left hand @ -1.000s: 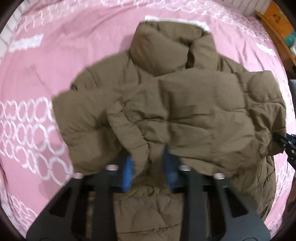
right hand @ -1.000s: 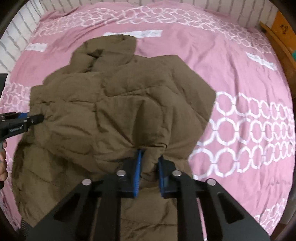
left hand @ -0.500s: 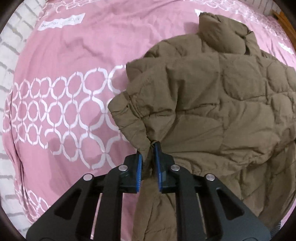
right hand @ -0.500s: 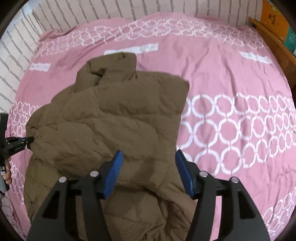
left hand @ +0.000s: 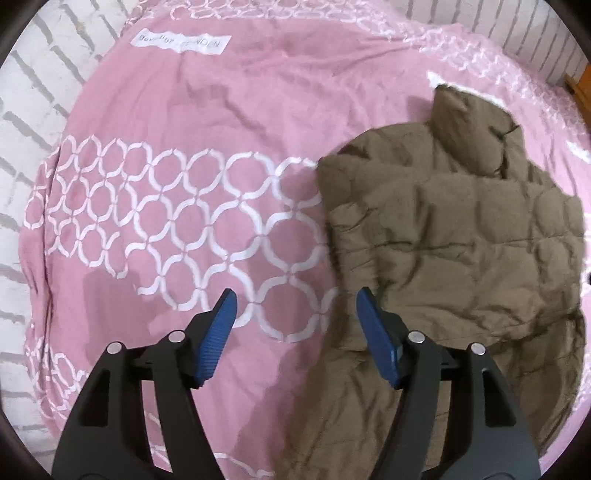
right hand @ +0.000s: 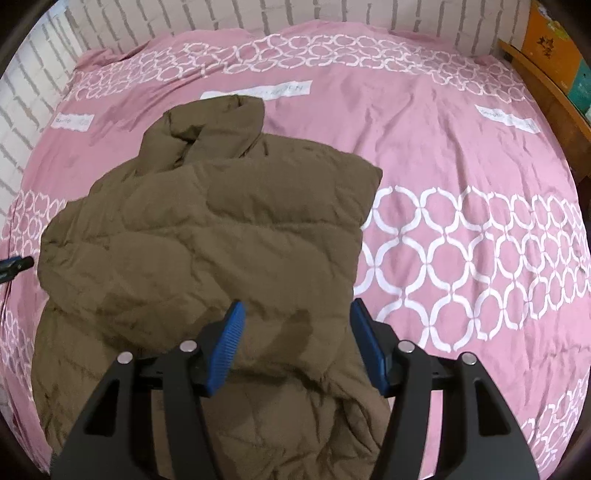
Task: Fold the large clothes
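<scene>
A brown quilted puffer jacket (left hand: 461,236) lies on the pink bed, collar away from me, with both sleeves folded in over its body. It also shows in the right wrist view (right hand: 207,236). My left gripper (left hand: 293,314) is open and empty, hovering at the jacket's left edge, its right finger over the fabric. My right gripper (right hand: 295,325) is open and empty, above the jacket's lower right part. The tip of the left gripper (right hand: 16,264) shows at the left edge of the right wrist view.
The pink bedspread (right hand: 461,155) with white ring bands covers the whole bed. A white brick wall (right hand: 184,18) runs behind and to the left. A wooden shelf with boxes (right hand: 554,70) stands at the far right.
Both grippers held jacket folds a second ago. The right opened first, then the left let go of the left fold. Both have drawn back, and the jacket lies flat.
</scene>
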Motion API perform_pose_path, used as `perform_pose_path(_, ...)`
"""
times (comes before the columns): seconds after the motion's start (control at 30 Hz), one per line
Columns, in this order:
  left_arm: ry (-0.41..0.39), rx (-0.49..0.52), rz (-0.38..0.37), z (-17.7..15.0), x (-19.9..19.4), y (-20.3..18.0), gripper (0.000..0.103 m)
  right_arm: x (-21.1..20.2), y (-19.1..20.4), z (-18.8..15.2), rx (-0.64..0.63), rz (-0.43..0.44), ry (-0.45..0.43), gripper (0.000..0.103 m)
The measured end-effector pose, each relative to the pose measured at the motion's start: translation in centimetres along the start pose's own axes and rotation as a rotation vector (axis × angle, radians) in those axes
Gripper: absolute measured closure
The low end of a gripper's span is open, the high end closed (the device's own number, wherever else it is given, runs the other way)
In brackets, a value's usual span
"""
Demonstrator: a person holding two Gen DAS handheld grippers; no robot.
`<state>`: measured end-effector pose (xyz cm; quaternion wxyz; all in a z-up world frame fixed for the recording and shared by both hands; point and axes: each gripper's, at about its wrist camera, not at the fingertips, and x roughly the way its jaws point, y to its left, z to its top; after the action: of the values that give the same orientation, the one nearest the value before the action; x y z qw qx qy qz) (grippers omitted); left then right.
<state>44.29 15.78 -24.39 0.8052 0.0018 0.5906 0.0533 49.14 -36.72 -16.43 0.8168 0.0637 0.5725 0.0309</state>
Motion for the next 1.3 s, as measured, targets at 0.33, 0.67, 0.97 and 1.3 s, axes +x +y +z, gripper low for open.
perform_pose_path(0.33, 0.108, 0.046, -0.019, -0.3, 3.3, -7.9, 0.087, 5.1, 2.0, 2.1, -0.039, -0.044, 0.101, 0.062)
perform_pose_path(0.67, 0.208, 0.079, 0.059, 0.1, 8.7, -8.9, 0.102, 8.8, 2.4, 1.7, -0.062, -0.093, 0.173, 0.065)
perform_pose_path(0.97, 0.203, 0.152, 0.104, -0.3, 9.7, -10.2, 0.102, 10.0, 3.2, 2.5, -0.081, -0.129, 0.222, 0.065)
perform_pose_path(1.3, 0.129, 0.128, 0.004, -1.8, 1.5, -10.1, 0.1, -1.0, 1.7, 2.5, 0.035, -0.014, 0.067, 0.062)
